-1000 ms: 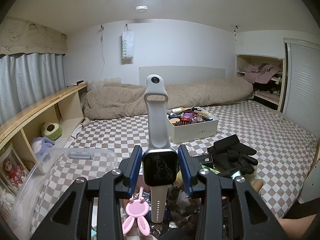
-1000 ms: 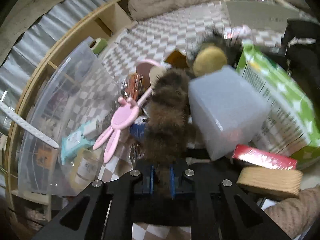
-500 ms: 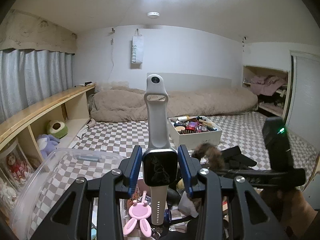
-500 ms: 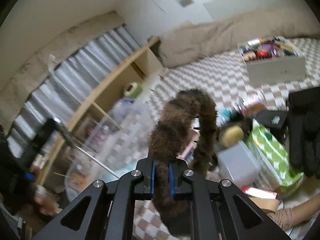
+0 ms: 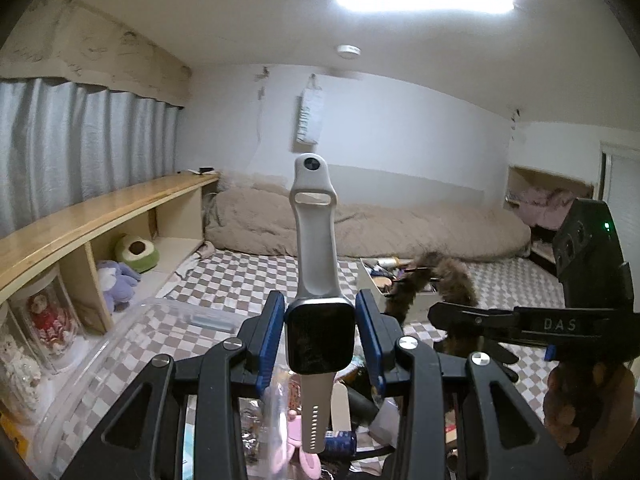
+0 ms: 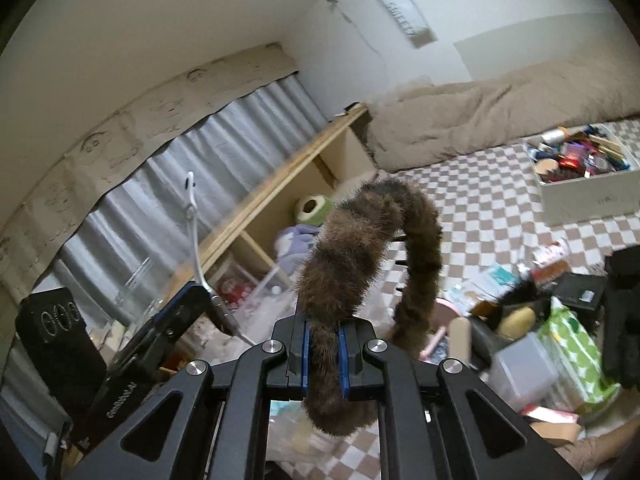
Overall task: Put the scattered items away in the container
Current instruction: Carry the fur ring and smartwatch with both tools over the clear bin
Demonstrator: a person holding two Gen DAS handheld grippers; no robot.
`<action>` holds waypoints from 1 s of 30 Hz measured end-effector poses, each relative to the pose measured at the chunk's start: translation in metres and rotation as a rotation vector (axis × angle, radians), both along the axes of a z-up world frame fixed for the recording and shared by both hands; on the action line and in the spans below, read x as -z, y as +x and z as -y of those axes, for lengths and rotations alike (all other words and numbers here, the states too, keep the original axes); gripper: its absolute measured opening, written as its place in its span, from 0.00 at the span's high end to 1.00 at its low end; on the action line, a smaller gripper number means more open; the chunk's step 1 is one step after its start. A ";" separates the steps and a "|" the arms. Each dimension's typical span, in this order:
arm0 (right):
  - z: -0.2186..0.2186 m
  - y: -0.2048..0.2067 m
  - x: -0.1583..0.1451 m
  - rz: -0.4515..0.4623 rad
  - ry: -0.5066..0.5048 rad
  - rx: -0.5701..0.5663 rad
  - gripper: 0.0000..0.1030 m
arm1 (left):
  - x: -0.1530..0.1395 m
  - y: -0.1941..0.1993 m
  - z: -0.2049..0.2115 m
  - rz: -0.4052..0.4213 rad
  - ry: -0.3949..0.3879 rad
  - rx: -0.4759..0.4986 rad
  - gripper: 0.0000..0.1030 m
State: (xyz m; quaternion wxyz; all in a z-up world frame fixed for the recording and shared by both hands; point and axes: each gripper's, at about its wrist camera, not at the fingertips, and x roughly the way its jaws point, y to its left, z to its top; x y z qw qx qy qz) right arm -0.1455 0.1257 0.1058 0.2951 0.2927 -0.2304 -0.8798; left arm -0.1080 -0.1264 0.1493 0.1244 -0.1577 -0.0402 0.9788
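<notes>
Left wrist view, left gripper closing on an upright smartwatch above the clear plastic bin, right gripper clamped tight on a furry headband, white box crammed with cosmetics.

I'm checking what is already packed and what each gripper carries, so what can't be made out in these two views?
- Clear container, left wrist view: its near end is hidden behind the left gripper, so the contents are unreadable.
- Smartwatch screen, left wrist view: dark, nothing legible.
- Furry headband, right wrist view: its lower end drops behind the right gripper.
- Scattered items, right wrist view: blurred and overlapping, labels unreadable.
</notes>
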 end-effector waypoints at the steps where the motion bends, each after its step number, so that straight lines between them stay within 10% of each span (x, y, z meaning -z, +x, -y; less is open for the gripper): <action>1: 0.006 -0.001 -0.003 -0.006 0.002 -0.011 0.88 | -0.002 0.001 0.007 -0.005 0.009 -0.013 0.84; 30: 0.148 -0.055 0.031 0.073 0.057 -0.264 0.88 | 0.071 -0.011 0.115 0.209 -0.089 -0.247 0.87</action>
